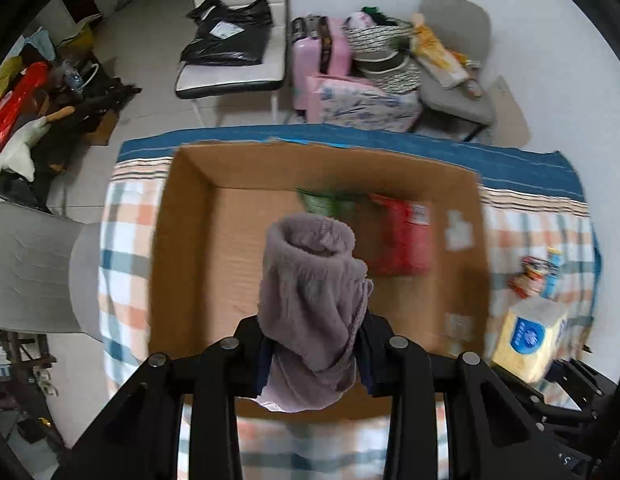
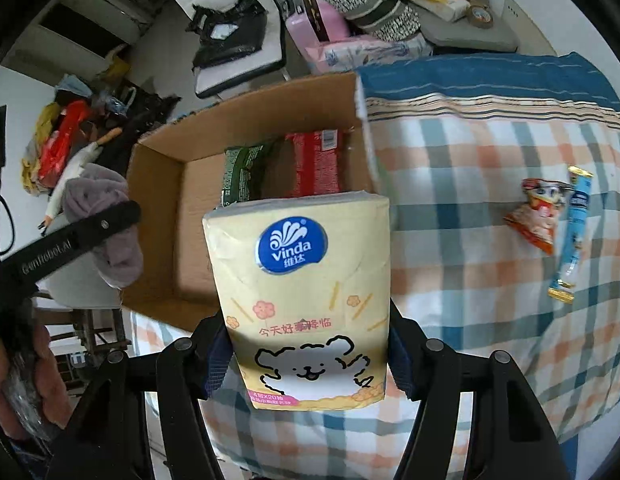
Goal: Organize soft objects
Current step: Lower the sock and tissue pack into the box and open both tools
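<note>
My left gripper (image 1: 314, 354) is shut on a rolled grey-purple towel (image 1: 314, 292) and holds it above the open cardboard box (image 1: 181, 264). The towel also shows in the right wrist view (image 2: 109, 216), left of the box (image 2: 157, 184). My right gripper (image 2: 310, 354) is shut on a yellow Vinda tissue pack (image 2: 305, 300), held above the table at the box's near right corner. The pack also shows in the left wrist view (image 1: 530, 340). A green packet (image 2: 241, 176) and a red packet (image 2: 316, 164) lie inside the box.
The box sits on a checked tablecloth (image 2: 470, 184). A snack pouch (image 2: 538, 216) and a blue stick sachet (image 2: 572, 232) lie on the cloth at right. Chairs (image 1: 233, 40), a pink suitcase (image 1: 318, 52) and bags stand beyond the table. A grey chair (image 1: 33, 268) is at left.
</note>
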{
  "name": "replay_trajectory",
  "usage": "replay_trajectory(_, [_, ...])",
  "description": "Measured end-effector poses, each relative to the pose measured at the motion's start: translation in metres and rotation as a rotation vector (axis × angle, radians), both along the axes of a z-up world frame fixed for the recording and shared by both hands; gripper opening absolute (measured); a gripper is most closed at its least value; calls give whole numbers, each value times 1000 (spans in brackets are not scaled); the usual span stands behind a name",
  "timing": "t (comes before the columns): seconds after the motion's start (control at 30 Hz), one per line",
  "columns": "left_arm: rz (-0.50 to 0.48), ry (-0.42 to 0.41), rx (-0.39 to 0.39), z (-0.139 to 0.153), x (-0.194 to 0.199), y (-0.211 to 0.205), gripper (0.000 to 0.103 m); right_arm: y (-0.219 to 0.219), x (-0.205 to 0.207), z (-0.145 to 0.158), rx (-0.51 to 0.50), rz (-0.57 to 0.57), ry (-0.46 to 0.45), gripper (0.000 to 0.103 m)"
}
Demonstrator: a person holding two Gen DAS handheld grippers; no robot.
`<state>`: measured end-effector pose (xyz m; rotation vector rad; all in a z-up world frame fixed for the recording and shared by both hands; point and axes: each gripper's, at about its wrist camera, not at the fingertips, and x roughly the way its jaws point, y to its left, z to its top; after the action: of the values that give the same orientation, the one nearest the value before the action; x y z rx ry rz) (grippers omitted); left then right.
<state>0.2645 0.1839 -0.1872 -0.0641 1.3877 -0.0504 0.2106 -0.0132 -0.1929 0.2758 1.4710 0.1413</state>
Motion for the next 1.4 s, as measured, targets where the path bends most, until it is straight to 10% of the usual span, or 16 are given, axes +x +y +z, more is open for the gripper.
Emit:
replay_trajectory(0.5, [-67,139,63,-100,89,22,31,51,38,-74,-141,-17,136,67])
replay_trajectory(1.0, [-64,194,78,-123,114,24,38,56,46,-97,-147,-33,204,72])
replay_trajectory(1.2, [-48,165,49,-107,110,32,53,59,45,-81,-182,-24,163,88])
replay_trajectory(1.4, [-40,125,27,-80,94,36,91,66,42,-58,-207,0,119,103])
